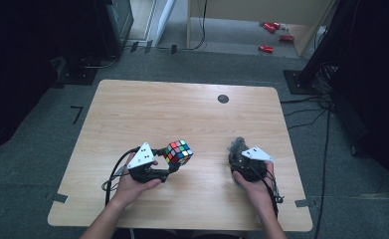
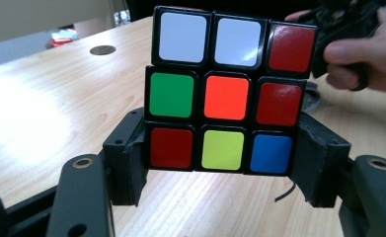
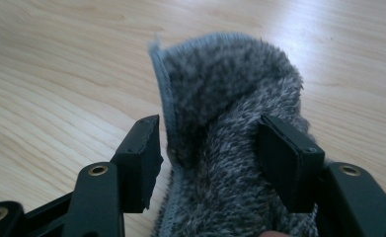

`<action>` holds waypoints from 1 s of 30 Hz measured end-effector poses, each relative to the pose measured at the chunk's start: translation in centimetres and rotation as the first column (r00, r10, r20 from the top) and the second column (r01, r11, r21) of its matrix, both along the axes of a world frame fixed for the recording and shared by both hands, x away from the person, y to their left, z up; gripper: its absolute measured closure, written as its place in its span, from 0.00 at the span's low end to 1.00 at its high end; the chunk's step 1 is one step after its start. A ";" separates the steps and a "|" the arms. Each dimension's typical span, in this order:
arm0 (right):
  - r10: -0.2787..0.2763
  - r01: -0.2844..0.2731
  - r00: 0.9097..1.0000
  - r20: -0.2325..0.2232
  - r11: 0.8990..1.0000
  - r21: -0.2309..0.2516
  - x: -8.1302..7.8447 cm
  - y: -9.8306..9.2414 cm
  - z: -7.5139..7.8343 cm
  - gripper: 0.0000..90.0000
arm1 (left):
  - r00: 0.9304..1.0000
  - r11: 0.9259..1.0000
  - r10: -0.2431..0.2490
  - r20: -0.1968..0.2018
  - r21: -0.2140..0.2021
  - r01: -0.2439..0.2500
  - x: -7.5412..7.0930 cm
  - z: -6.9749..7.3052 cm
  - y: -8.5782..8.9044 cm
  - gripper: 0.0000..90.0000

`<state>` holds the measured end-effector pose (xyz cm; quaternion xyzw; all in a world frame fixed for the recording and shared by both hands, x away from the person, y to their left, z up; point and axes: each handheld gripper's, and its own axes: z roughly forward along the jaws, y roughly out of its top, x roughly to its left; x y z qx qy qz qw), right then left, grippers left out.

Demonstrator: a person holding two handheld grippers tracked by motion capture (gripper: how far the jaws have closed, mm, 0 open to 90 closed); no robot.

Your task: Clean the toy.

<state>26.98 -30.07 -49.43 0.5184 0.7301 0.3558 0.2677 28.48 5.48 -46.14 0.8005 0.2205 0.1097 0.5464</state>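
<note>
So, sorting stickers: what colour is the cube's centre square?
Orange, on the cube face shown best in the left gripper view.

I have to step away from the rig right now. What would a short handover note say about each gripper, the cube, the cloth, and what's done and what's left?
Left gripper: shut on the puzzle cube, gripping its bottom row and holding it above the table.
Right gripper: its jaws stand either side of a fold of the grey fluffy cloth; the left pad looks clear of it, so no firm grip.
Done: cube picked up, cloth gathered between the jaws.
Left: probably clamp the cloth and bring it to the cube to wipe it.
</note>
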 end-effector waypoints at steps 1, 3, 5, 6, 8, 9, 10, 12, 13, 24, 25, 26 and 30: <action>-0.013 0.013 1.000 -0.004 1.000 -0.017 0.1 -0.1 -0.2 0.48 | 1.000 1.000 -0.002 -0.008 -0.006 0.002 0.0 0.0 0.1 0.38; -0.038 0.037 0.999 -0.018 0.997 -0.062 0.2 -0.2 -0.7 0.47 | 1.000 1.000 -0.003 -0.023 -0.012 0.002 0.1 -0.1 0.1 0.38; -0.053 0.049 0.998 -0.045 0.995 -0.082 0.3 -0.4 -1.4 0.47 | 1.000 1.000 0.002 -0.024 -0.007 -0.002 0.1 -0.2 0.1 0.38; -0.058 0.055 0.997 -0.046 0.995 -0.082 0.4 -0.6 -1.6 0.48 | 1.000 1.000 0.001 -0.024 -0.006 -0.001 0.1 -0.2 0.1 0.38; -0.070 0.067 0.997 -0.042 0.995 -0.070 0.5 -0.8 -1.7 0.52 | 1.000 1.000 0.002 -0.023 -0.005 -0.002 0.1 -0.2 0.1 0.38; -0.075 0.072 0.996 -0.044 0.995 -0.064 0.5 -0.9 -1.7 0.57 | 1.000 1.000 0.002 -0.024 -0.007 -0.003 0.1 -0.2 0.1 0.38; -0.076 0.073 0.996 -0.048 0.995 -0.062 0.5 -1.0 -1.7 0.63 | 1.000 1.000 0.002 -0.027 -0.009 -0.002 0.1 -0.2 0.1 0.38; -0.065 0.061 0.997 -0.042 0.995 -0.074 0.4 -1.2 -1.8 0.72 | 1.000 1.000 0.002 -0.029 -0.011 -0.002 0.1 -0.2 0.1 0.38; -0.060 0.057 0.997 -0.040 0.996 -0.074 0.4 -1.2 -1.9 0.75 | 1.000 1.000 0.003 -0.027 -0.009 -0.003 0.1 -0.2 0.1 0.38; 0.025 -0.033 0.997 0.079 0.995 0.098 -1.0 0.1 1.3 0.82 | 0.999 1.000 -0.006 -0.037 0.014 0.006 -0.1 -0.4 -0.3 0.38; 0.045 -0.057 0.994 0.101 0.992 0.114 -1.3 0.4 1.9 0.82 | 0.999 1.000 -0.007 -0.037 0.022 0.008 -0.1 -0.5 -0.4 0.38; 0.063 -0.078 0.991 0.120 0.989 0.128 -1.5 0.7 2.3 0.82 | 0.999 1.000 -0.009 -0.039 0.030 0.010 -0.2 -0.6 -0.5 0.38; 0.153 -0.186 0.972 0.179 0.966 0.181 -2.6 2.8 4.4 0.82 | 0.999 0.997 -0.018 -0.027 0.076 0.020 -0.5 -0.8 -1.4 0.38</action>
